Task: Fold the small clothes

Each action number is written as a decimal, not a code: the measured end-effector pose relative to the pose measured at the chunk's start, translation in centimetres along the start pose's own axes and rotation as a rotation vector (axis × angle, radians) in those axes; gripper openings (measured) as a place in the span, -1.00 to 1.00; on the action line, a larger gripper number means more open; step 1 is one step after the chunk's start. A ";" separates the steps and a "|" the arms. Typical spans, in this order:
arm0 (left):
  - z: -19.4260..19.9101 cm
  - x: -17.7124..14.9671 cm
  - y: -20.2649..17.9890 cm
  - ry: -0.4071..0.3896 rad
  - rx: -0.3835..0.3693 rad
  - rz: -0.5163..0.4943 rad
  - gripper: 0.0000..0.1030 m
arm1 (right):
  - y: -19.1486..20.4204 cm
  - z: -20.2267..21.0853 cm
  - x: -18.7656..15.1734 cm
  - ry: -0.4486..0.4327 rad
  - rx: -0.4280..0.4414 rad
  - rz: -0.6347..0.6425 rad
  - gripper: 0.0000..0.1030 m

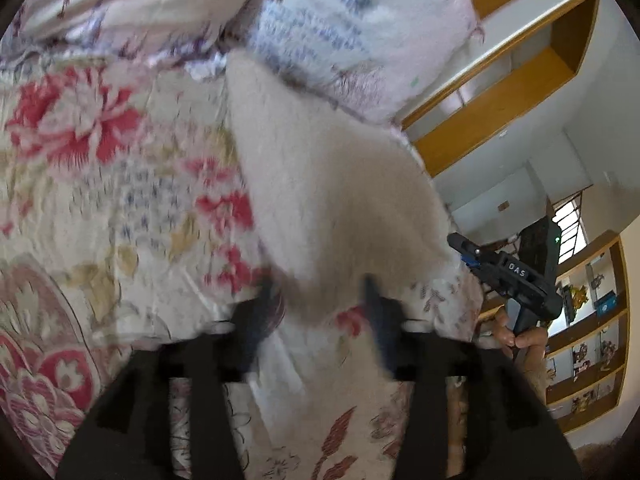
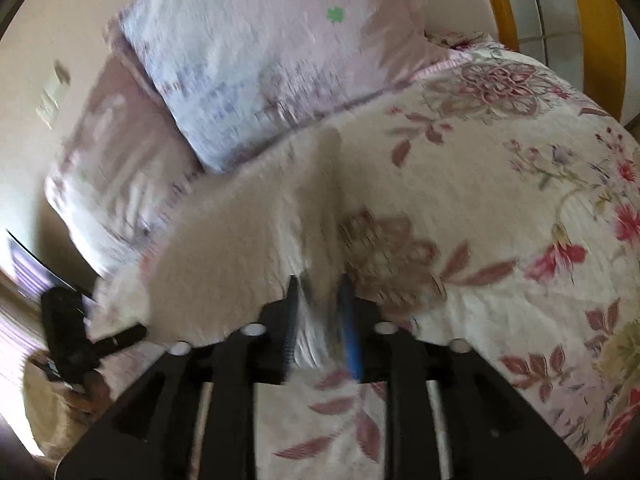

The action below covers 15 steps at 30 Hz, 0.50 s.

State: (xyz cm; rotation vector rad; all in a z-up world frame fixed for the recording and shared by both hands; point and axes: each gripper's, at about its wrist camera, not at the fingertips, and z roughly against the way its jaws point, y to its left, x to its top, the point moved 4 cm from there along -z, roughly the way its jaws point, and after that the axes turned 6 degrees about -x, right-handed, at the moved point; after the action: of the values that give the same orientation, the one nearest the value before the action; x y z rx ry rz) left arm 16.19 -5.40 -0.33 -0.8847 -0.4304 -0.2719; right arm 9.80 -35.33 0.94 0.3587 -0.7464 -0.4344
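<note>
Closest in, the left tool (image 1: pixel 320 292) stands with its jaws fairly wide, and the near edge of a pale fuzzy cloth (image 1: pixel 320 184) sits between them; the blur hides whether the pads actually press it, so I cannot tell if it has a hold. The right tool (image 2: pixel 320 304) has its jaws narrower, with a bunched corner of the same cloth (image 2: pixel 240 248) between its fingers (image 2: pixel 348 320), though again the pads do not clearly bite. Just ahead of both tools the cloth runs away over the flowered bedspread (image 1: pixel 100 208), its far end lying against the pillows (image 1: pixel 352 32) beyond. Off to the right of the left tool are wooden shelves (image 1: pixel 500 92). My guess is the step is taking up the near edge for a fold. To do it well, both tools should close firmly on the two near corners at matching spots, lift together so the edge stays straight, and carry it forward evenly; a loose pinch on this fluffy stuff could slip, and uneven hands would skew the fold.
</note>
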 end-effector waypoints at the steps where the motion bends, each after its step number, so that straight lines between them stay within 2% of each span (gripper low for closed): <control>1: 0.2 0.7 0.0 -0.022 0.004 0.009 0.38 | 0.0 0.1 0.7 -0.009 0.025 -0.024 -0.11; 3: 0.2 2.1 0.4 -0.039 0.016 0.037 0.46 | -0.1 -0.6 2.3 -0.003 0.067 -0.063 -0.09; 6: -0.8 4.3 1.3 -0.056 0.066 0.073 0.47 | -0.2 -2.5 4.2 0.033 0.081 -0.106 -0.09; 9: -2.2 5.9 2.4 -0.049 0.083 0.119 0.47 | -0.5 -5.1 5.1 0.091 0.093 -0.156 -0.11; 10: -2.6 6.2 2.6 -0.041 0.083 0.135 0.47 | -0.4 -5.8 5.1 0.106 0.093 -0.161 -0.22; 11: -3.0 6.3 2.9 -0.036 0.080 0.146 0.47 | -0.2 -6.4 5.1 0.114 0.093 -0.151 -0.51; 12: -3.6 6.6 2.9 -0.032 0.076 0.150 0.47 | 0.3 -6.9 5.1 0.119 0.085 -0.125 -0.67; 13: -3.9 6.8 3.0 -0.031 0.074 0.147 0.47 | 0.7 -6.9 5.1 0.110 0.082 -0.097 -0.77; 15: -4.5 6.9 2.7 -0.029 0.078 0.131 0.47 | 2.0 -5.9 5.4 0.027 0.049 0.004 -0.80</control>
State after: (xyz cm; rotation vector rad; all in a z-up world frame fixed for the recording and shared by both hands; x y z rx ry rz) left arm 24.49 -7.66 -1.45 -0.8370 -0.4049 -0.1212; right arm 18.03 -35.38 0.97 0.4081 -0.7326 -0.4072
